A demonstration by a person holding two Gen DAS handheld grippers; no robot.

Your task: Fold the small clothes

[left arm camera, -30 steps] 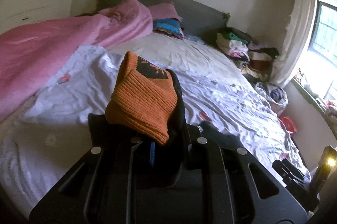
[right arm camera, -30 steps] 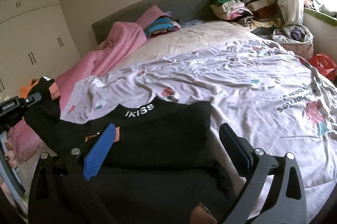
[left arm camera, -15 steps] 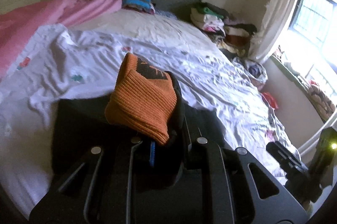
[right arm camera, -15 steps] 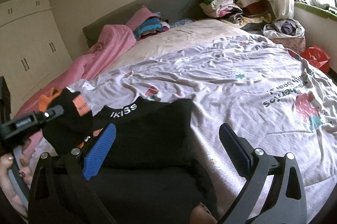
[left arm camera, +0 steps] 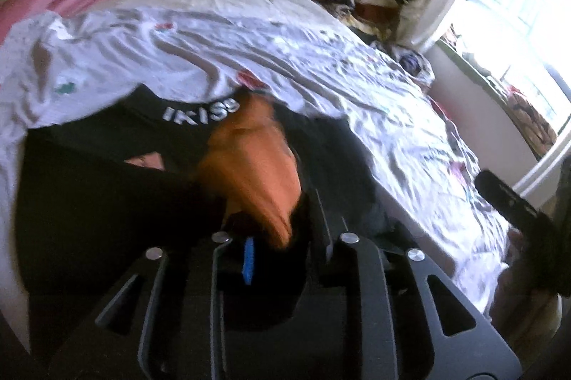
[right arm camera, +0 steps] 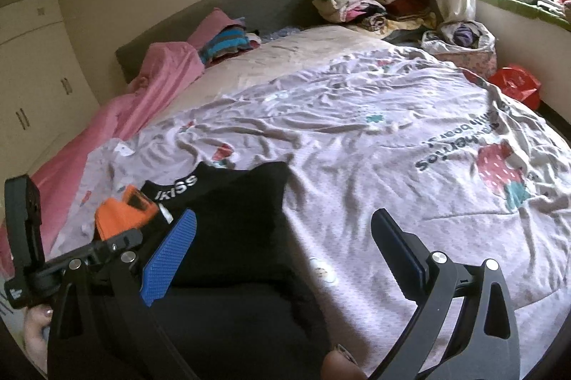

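— While the left gripper point(left arm camera: 282, 237) opens, where's the sock point(left arm camera: 253, 173)?
— Between its jaws, on the shorts point(right arm camera: 228, 237), long axis running near to far. Right gripper point(right arm camera: 282, 251) gapes empty.

Both the left gripper point(left arm camera: 282, 244) and the right gripper point(right arm camera: 282, 258) are black slotted frames with silver screw heads, carrying fingers faced with ribbed blue pads point(right arm camera: 167, 262).
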